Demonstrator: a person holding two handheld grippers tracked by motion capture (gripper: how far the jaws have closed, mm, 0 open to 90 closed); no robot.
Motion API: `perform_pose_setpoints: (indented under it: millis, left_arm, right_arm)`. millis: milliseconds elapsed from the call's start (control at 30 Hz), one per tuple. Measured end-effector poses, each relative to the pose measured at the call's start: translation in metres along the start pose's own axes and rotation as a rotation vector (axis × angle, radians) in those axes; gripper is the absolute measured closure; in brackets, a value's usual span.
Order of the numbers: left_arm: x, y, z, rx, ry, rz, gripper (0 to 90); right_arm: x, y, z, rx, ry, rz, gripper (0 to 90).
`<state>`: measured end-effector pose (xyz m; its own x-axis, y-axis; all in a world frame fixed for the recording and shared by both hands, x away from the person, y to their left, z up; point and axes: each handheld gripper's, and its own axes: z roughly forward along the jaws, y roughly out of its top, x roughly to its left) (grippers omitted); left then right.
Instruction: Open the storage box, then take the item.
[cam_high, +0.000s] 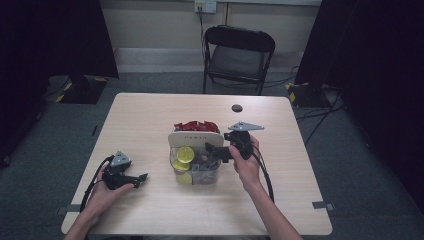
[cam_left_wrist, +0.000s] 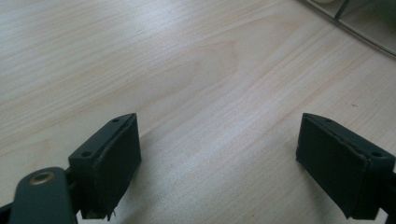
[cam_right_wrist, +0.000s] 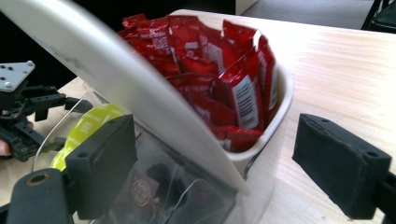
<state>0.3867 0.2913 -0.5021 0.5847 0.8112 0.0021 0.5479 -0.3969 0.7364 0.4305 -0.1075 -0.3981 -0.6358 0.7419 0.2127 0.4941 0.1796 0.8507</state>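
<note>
Organiser (cam_high: 196, 136) – R fingers (cam_right_wrist: 343, 170) wide, straddling

Light wood-grain surface (cam_high: 150, 115), rectangular with rounded corners, seen from above. Near its centre stood an organizer (cam_high: 195, 137) with a white curved divider: red sachets (cam_high: 196, 126) filled the far compartment, and yellow-lidded pods (cam_high: 185, 154) lay in the clear near compartment. A small dark round disc (cam_high: 237, 108) lay toward the far edge, well apart from the organizer. The left gripper (cam_high: 141, 178) rested on the surface toward the near left, jaws spread wide.
</note>
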Motion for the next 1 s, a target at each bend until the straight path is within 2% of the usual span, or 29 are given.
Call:
perform_pose_setpoints:
  millis: [267,533,700,1000]
  left_arm:
    - [0.000,0.000,0.000,0.000,0.002,0.001,13.4]
    - [0.000,0.003,-0.001,0.016,0.023,-0.016,15.6]
    - [0.002,0.003,-0.004,0.014,0.010,-0.018,17.5]
    - [-0.005,0.010,-0.012,-0.059,-0.014,-0.017,18.5]
  right_arm:
    - [-0.005,0.003,0.000,0.000,-0.052,0.010,11.0]
    - [-0.006,0.006,0.000,0.002,-0.038,0.026,11.0]
    - [-0.007,0.007,-0.004,-0.004,-0.048,0.029,11.6]
    - [-0.013,0.010,-0.010,-0.007,-0.041,0.037,11.3]
